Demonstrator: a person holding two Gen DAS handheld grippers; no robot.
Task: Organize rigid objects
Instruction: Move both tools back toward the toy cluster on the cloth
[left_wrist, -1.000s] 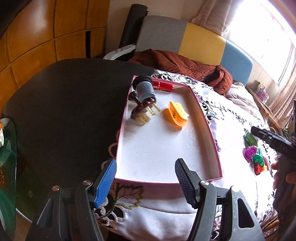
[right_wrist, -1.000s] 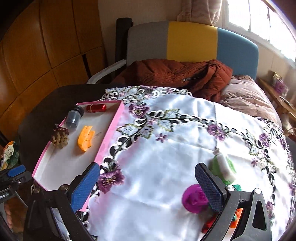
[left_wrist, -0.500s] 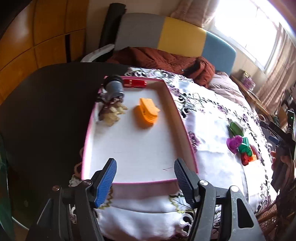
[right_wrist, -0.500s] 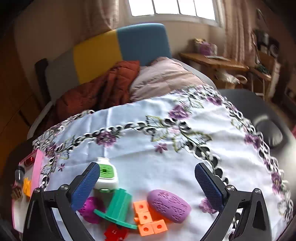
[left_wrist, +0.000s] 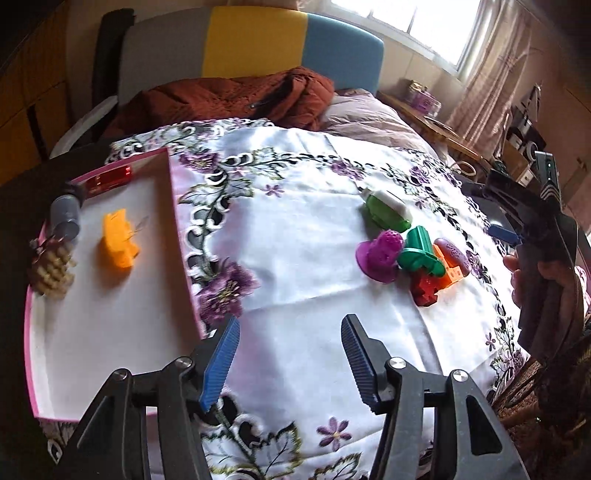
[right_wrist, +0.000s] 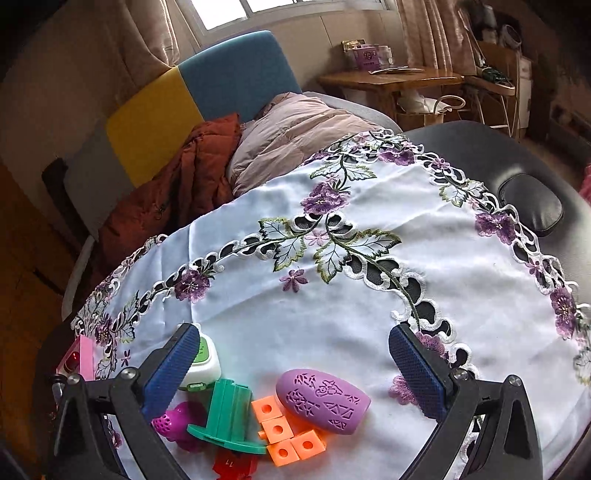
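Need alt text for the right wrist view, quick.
Open right gripper hovers over a toy cluster on the embroidered tablecloth: purple oval piece, orange blocks, green stand.

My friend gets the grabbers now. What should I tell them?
Left tool: nothing in it, jaws closing, over the cloth beside the pink tray.
Right tool: open, nothing in it, over the toy pile.
Done: orange piece, grey cap, red tube and tan piece are in the tray.
Left: green-white toy, magenta toy, green piece, orange blocks, purple oval, red piece.
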